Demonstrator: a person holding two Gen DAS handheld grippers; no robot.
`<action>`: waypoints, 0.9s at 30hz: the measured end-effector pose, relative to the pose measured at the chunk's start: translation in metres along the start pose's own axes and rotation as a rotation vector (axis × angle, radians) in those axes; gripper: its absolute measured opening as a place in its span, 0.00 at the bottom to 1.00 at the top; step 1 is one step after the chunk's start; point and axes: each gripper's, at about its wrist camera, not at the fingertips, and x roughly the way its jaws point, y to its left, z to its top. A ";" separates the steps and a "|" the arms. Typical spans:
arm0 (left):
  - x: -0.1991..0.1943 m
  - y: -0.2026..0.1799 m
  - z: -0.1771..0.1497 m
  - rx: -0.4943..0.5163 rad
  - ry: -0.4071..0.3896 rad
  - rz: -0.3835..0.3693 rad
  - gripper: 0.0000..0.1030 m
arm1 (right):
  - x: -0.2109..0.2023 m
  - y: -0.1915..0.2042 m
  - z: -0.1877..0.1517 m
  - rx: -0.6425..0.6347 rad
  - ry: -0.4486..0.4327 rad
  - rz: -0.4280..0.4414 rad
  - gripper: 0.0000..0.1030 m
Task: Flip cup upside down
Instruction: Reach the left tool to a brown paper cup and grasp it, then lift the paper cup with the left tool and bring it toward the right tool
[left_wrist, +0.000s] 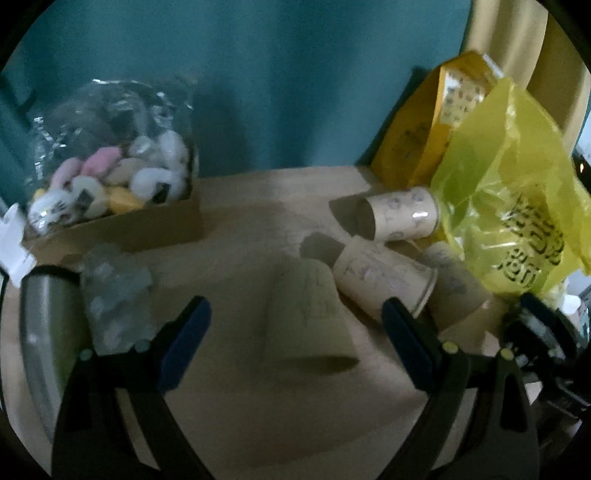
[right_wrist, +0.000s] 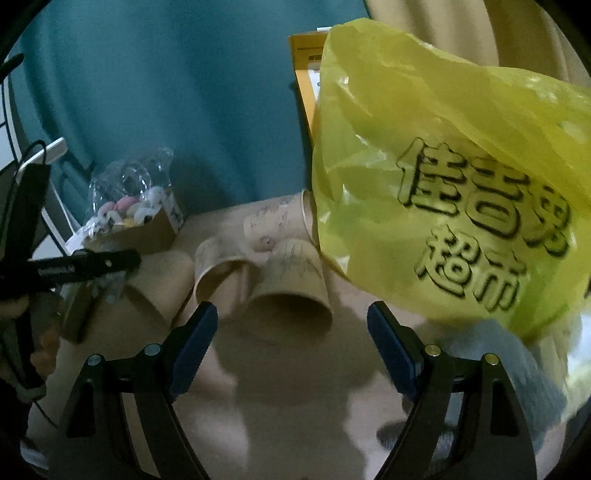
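Note:
Several beige paper cups lie on a wooden table (left_wrist: 240, 229). In the left wrist view one cup (left_wrist: 308, 317) stands upside down between my open left gripper's (left_wrist: 295, 325) blue-padded fingers, untouched. Others lie on their sides: one (left_wrist: 397, 216) at the back, one (left_wrist: 384, 277) in the middle, one (left_wrist: 458, 284) by the bag. In the right wrist view my right gripper (right_wrist: 291, 326) is open and empty, just short of a cup (right_wrist: 291, 291) lying mouth toward me, with a second cup (right_wrist: 218, 266) to its left and a third (right_wrist: 277, 218) behind.
A yellow plastic bag (right_wrist: 443, 166) fills the right side, an orange box (left_wrist: 417, 144) behind it. A cardboard box of plush toys in clear wrap (left_wrist: 110, 184) stands at the left back. A metal flask (left_wrist: 44, 325) lies at the left. A teal curtain (left_wrist: 240, 74) hangs behind.

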 end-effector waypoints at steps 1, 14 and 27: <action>0.008 -0.001 0.002 0.005 0.017 0.006 0.92 | 0.005 -0.002 0.003 0.001 0.000 0.004 0.83; 0.060 -0.004 -0.001 0.014 0.200 -0.023 0.61 | 0.019 -0.005 0.006 0.026 0.029 0.021 0.83; -0.033 -0.015 -0.087 -0.065 0.149 -0.080 0.61 | -0.040 0.030 -0.027 -0.012 0.036 0.044 0.83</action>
